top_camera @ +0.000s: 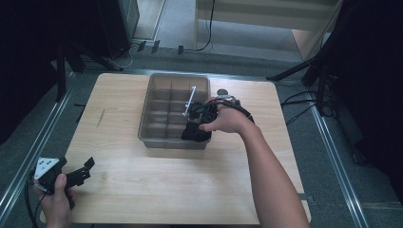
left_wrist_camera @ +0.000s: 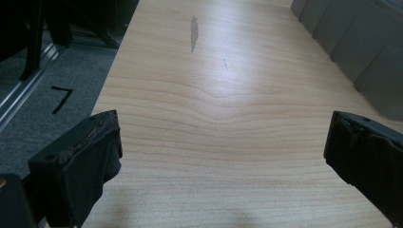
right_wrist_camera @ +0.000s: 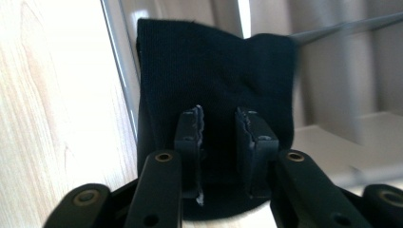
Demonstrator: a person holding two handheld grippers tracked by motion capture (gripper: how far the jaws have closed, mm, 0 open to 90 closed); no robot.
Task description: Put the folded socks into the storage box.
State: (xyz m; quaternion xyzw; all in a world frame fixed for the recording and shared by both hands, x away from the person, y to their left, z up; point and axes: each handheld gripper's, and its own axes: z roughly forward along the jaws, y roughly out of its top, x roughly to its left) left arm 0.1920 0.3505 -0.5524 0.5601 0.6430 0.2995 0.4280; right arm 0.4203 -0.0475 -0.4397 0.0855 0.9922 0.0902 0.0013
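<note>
Item: black cloth [right_wrist_camera: 214, 80], a folded sock or similar knit piece. Location: lower right corner of the grey divided bin [top_camera: 157, 102], centre of the high view; in the right gripper view it fills the upper middle, draped over the bin's front wall.

Item: right gripper [right_wrist_camera: 219, 124]. I see its jaws drawn nearly together with the dark fabric between them; I judge them clamped on the cloth, a pinch taken near its middle fold. In the high view the right gripper [top_camera: 202, 124] sits at the bin's right front corner under my right hand [top_camera: 227, 119].

Item: left gripper [left_wrist_camera: 223, 156]. Jaws wide apart, nothing between them, over bare table [left_wrist_camera: 228, 95]. In the high view it rests at the lower left, well apart from the bin.

Item: thin white rod [top_camera: 190, 100], slanting across the bin's upper right compartments, just beside my right hand.

Step in hand, as I judge it: seating or lifting the cloth at that corner compartment. To do it well I keep the pinch firm on the fold, move straight up or down so the fabric does not snag the divider walls, and steer clear of the rod.
</note>
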